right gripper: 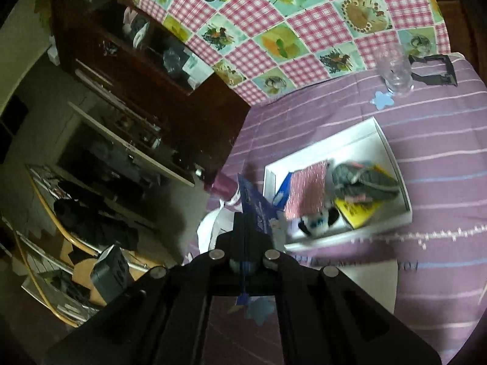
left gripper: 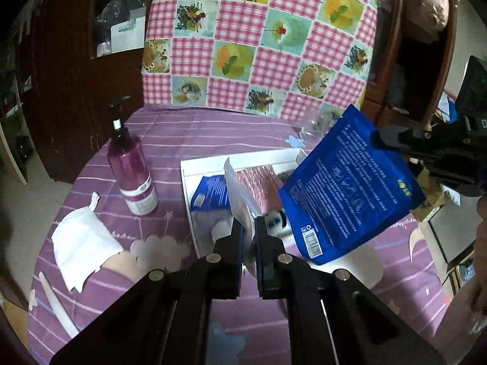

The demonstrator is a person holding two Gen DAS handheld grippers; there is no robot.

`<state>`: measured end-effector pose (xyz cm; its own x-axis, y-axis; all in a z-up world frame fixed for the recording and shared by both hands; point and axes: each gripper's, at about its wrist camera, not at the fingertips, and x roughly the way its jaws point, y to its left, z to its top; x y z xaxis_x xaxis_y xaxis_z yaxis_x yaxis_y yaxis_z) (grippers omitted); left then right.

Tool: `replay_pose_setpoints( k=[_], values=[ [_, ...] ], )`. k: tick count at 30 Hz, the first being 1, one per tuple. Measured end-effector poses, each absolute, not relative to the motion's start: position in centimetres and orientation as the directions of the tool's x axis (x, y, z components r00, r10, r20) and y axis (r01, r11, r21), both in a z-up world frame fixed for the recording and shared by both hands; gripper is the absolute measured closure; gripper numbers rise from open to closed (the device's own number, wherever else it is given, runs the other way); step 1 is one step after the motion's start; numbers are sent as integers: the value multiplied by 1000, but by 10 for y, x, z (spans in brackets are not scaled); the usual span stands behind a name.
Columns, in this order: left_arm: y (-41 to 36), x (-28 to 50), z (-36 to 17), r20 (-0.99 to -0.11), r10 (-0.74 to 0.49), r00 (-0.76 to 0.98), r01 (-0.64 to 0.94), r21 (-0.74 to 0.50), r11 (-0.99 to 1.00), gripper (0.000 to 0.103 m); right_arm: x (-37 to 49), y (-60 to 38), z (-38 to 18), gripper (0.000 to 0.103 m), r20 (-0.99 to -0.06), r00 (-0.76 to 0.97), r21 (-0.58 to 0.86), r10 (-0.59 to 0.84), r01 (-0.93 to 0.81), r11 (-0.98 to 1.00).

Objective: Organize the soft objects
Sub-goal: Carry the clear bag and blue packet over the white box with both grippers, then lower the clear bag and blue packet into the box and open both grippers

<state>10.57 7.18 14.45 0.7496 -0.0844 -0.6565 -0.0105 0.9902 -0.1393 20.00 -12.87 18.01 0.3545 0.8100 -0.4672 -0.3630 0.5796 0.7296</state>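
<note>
A white box [left gripper: 243,159] [right gripper: 392,149] sits on the purple striped table. It holds a blue packet [left gripper: 210,193], a grey cloth [right gripper: 365,179], a yellow packet [right gripper: 359,211] and a small panda toy [right gripper: 316,223]. My left gripper [left gripper: 249,228] is shut on a clear packet with a pink glittery inside [left gripper: 258,188] [right gripper: 307,191], held over the box. My right gripper [right gripper: 245,228] [left gripper: 380,140] is shut on a blue pouch [left gripper: 350,182] [right gripper: 255,203], held in the air above the box's right side.
A pink pump bottle [left gripper: 134,170] stands left of the box. A white folded cloth [left gripper: 82,249] lies at the front left. A clear glass [right gripper: 395,70] and a black clip [right gripper: 435,70] stand at the table's far edge. A checked cloth [left gripper: 258,39] hangs behind.
</note>
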Motion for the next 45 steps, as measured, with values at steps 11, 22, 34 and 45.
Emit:
replay_pose_setpoints(
  k=[11,22,34,45],
  values=[
    [89,184,93,-650,-107,753,-86,-259,962,98,283,-125,87,102,-346,387,844,855,-270,464],
    [100,216,30,-747,-10,665,-220,-208,953,96,295,-112,67,103,-560,457,681,691,-222,698],
    [101,209,39,-733,8,680,-232,-204,951,65,280,-110,87,100,-601,548,532,582,-269,803],
    [97,186,76,-624,34,781,-207,-208,956,24,263,-123,119,41,-561,655,466,507,-256,847]
  ],
)
